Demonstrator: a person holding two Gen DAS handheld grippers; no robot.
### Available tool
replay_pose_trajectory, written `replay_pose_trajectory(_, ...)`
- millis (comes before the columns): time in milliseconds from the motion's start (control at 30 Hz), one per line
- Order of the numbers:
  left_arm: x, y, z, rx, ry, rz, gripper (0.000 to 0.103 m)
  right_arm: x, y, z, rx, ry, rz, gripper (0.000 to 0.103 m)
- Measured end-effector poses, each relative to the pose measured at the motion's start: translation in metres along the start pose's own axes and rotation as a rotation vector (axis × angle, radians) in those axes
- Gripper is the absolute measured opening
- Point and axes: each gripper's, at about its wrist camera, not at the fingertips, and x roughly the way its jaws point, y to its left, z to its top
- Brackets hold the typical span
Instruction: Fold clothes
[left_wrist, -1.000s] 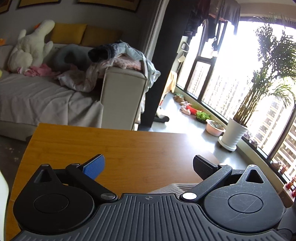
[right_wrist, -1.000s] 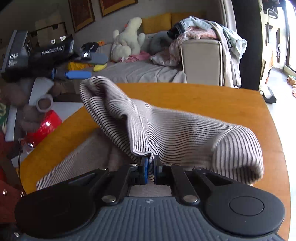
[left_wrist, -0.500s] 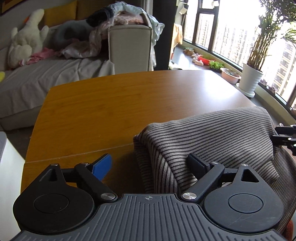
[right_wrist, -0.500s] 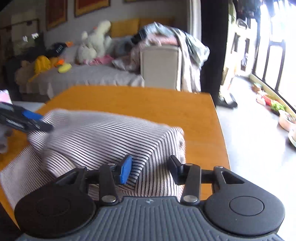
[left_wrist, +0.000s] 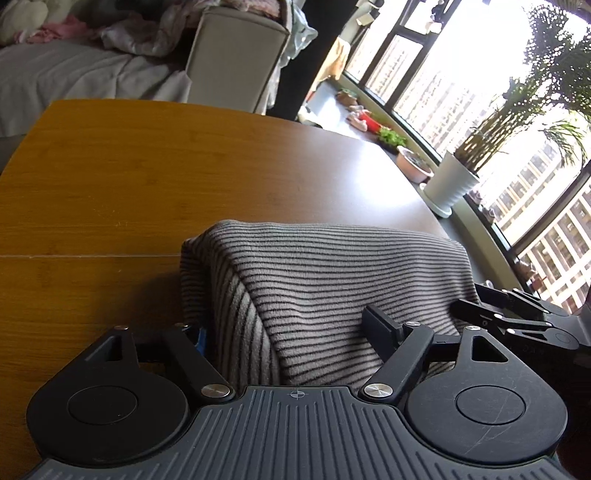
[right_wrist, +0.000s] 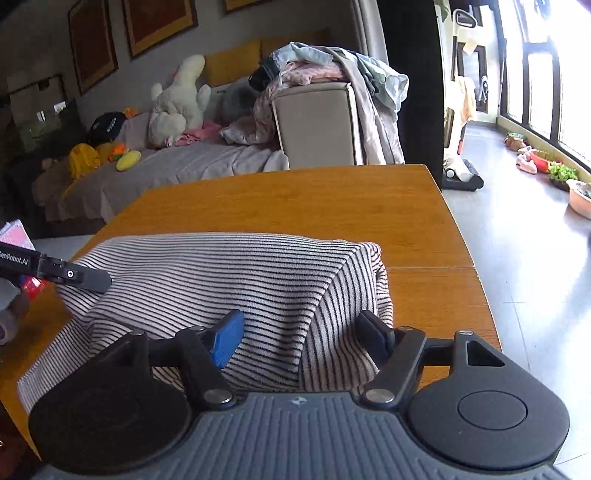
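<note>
A grey garment with thin black stripes (left_wrist: 332, 280) lies folded in a thick bundle on the wooden table (left_wrist: 147, 177); it also shows in the right wrist view (right_wrist: 229, 280). My left gripper (left_wrist: 288, 332) is open, its fingers straddling the bundle's left corner, one finger partly hidden behind the cloth. My right gripper (right_wrist: 303, 332) is open, its fingers straddling the bundle's right corner. Each gripper shows in the other's view, the right one at the cloth's right edge (left_wrist: 509, 314), the left one at its left edge (right_wrist: 74, 275).
A sofa (right_wrist: 177, 173) with soft toys and a pile of clothes (right_wrist: 325, 74) stands beyond the table's far edge. Potted plants (left_wrist: 454, 181) line the window on the right. The table's right edge (right_wrist: 465, 236) drops to the floor.
A second ago my right gripper was shut on the lifted striped garment. It has let go and opened wide. The garment now lies folded on the table, and both grippers have come down close over it.
</note>
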Motion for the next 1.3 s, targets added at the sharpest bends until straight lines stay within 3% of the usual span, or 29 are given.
replay_pose_trajectory(67, 0.008, 0.005, 0.006, -0.016, -0.010, -0.006, 0.072, 0.008, 0.004, 0.006, -0.030, -0.010, -0.007, 0.053)
replay_pose_trajectory(133, 0.017, 0.011, 0.013, -0.028, -0.025, -0.011, 0.069, 0.018, 0.004, 0.015, -0.025, -0.019, -0.003, 0.049)
replay_pose_trajectory(333, 0.043, 0.023, 0.053, -0.038, -0.073, 0.052, 0.066, 0.072, -0.001, 0.050, -0.026, -0.054, -0.035, 0.047)
replay_pose_trajectory(500, 0.049, 0.046, 0.077, -0.099, -0.077, 0.044, 0.067, 0.098, -0.007, 0.074, 0.002, -0.058, -0.033, 0.051)
replay_pose_trajectory(667, 0.014, 0.054, 0.070, -0.106, -0.119, 0.031, 0.078, 0.062, -0.028, 0.080, 0.046, -0.138, -0.062, 0.063)
replay_pose_trajectory(833, 0.019, 0.055, 0.063, -0.129, -0.072, -0.003, 0.081, 0.069, -0.042, 0.075, 0.158, -0.065, 0.018, 0.067)
replay_pose_trajectory(933, 0.038, 0.050, 0.063, -0.116, -0.052, 0.022, 0.075, 0.095, -0.032, 0.069, 0.143, -0.036, 0.017, 0.070)
replay_pose_trajectory(967, 0.041, 0.048, 0.065, -0.106, -0.052, 0.025, 0.062, 0.103, -0.028, 0.067, 0.127, -0.035, 0.008, 0.070)
replay_pose_trajectory(1000, 0.044, 0.046, 0.066, -0.095, -0.053, 0.029, 0.046, 0.107, -0.024, 0.067, 0.097, -0.041, -0.008, 0.067)
replay_pose_trajectory(1067, 0.033, 0.032, 0.069, -0.043, -0.074, 0.051, 0.037, 0.102, -0.014, 0.073, 0.027, -0.064, -0.025, 0.023)
replay_pose_trajectory(1100, 0.025, 0.024, 0.069, -0.015, -0.087, 0.057, 0.033, 0.094, -0.010, 0.076, 0.009, -0.077, -0.020, 0.022)
replay_pose_trajectory(1300, -0.032, -0.023, 0.051, 0.096, -0.148, 0.049, 0.032, 0.017, -0.007, 0.080, -0.008, -0.185, 0.038, 0.019)
